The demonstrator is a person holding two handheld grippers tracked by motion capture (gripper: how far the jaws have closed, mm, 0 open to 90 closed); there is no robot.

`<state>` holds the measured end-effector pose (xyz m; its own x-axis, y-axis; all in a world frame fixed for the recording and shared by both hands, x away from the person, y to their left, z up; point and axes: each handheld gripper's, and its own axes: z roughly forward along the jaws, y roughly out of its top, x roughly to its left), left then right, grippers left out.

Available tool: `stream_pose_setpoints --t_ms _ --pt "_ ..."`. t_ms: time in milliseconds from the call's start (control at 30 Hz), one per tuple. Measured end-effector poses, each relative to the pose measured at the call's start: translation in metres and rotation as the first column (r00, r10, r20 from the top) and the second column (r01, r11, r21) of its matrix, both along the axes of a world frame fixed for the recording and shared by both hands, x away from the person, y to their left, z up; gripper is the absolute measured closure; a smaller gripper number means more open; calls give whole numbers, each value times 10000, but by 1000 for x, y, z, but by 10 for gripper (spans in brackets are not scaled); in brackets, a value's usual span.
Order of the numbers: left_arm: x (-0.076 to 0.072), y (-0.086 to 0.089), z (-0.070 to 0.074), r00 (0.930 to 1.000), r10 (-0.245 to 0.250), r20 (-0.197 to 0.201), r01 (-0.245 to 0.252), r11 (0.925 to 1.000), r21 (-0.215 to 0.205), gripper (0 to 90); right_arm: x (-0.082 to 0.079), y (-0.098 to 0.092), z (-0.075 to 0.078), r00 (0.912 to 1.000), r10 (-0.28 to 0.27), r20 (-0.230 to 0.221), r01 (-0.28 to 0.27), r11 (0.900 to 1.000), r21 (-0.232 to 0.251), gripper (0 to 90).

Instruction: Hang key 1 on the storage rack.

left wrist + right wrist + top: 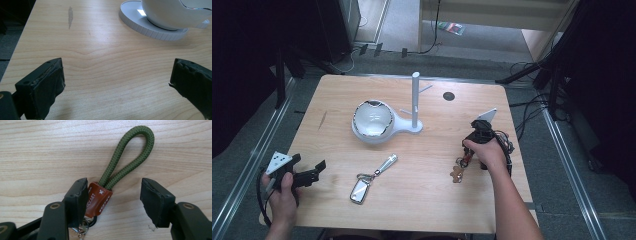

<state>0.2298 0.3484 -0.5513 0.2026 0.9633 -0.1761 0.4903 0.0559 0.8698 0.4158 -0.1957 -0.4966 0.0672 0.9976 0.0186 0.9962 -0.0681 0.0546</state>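
A keychain lies on the wooden table with an olive-green rope loop [130, 155], a brown leather tab [97, 200] and a metal ring below it. In the high view its tan charm [457, 173] lies at the front right. My right gripper [115, 195] points down at it; the left jaw touches the tab, while the right jaw stands apart from it on bare wood. The holding hand covers most of the right gripper [468, 156] from above. My left gripper [309, 164] rests near the table's front left corner. The left gripper [116, 82] is wide open over bare wood.
A white bowl [373, 120] sits on a white round base [140, 20] joined to an upright post with pegs [415, 97] at mid-table. A silver keychain [362, 189] with a metal bar [387, 164] lies at the front centre. A dark round hole [448, 96] marks the far side.
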Motion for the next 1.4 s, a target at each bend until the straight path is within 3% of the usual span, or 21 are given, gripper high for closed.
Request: stream_pose_setpoints --t_ms 233,733,933,1167,1400 --pt "0 0 0 10000 0 -19 0 10000 -19 0 6 3 -2 9995 -265 -161 264 9996 -23 442" --pt "0 0 0 10000 17 -29 -17 10000 -21 0 9 6 -4 9988 -287 -386 292 9995 119 530" --pt "0 0 0 10000 18 -30 -18 10000 -17 0 10 4 -1 9982 -419 -425 425 9990 117 498" --pt "1 0 0 10000 29 -32 -29 10000 -6 0 12 -3 -3 9956 -682 -635 710 9966 429 444" --pt "1 0 0 10000 5 -45 -5 10000 -2 0 14 2 -4 9952 -698 -692 751 9942 776 433"
